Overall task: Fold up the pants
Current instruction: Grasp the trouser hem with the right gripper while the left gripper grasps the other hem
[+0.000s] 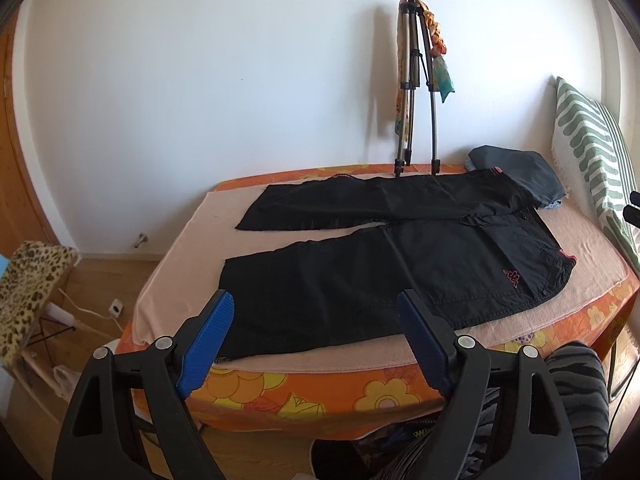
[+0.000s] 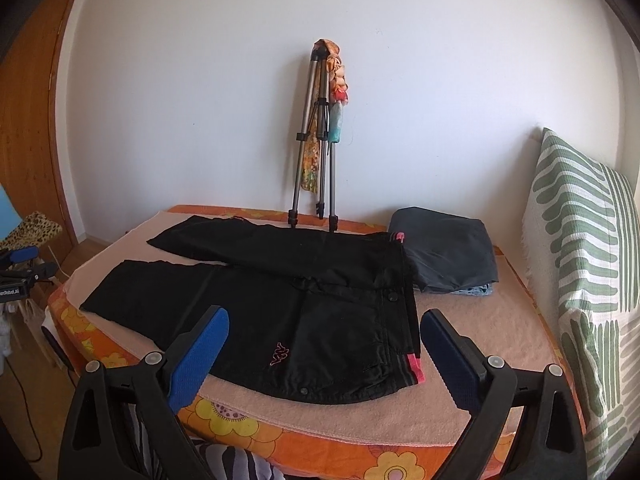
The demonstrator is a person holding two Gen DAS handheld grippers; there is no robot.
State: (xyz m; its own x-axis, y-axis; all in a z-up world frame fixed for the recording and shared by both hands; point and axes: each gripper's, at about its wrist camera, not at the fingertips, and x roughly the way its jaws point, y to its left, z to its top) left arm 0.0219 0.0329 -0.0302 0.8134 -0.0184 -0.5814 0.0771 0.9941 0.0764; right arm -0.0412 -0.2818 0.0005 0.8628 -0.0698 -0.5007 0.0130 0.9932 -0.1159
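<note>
Black pants (image 1: 360,264) with a small pink logo lie flat and unfolded on the pink cover of the bed (image 1: 592,276), legs to the left, pink-trimmed waistband to the right. They also show in the right wrist view (image 2: 280,292). My left gripper (image 1: 316,316) is open and empty, above the near leg's hem end at the bed's front edge. My right gripper (image 2: 324,332) is open and empty, above the waistband end near the front edge. Neither touches the pants.
A tripod (image 1: 416,92) with coloured scarves leans on the wall behind the bed. A folded grey garment pile (image 2: 444,256) lies at the back right. A green-striped pillow (image 2: 584,248) stands at the right. A leopard-print stool (image 1: 28,292) stands on the floor at the left.
</note>
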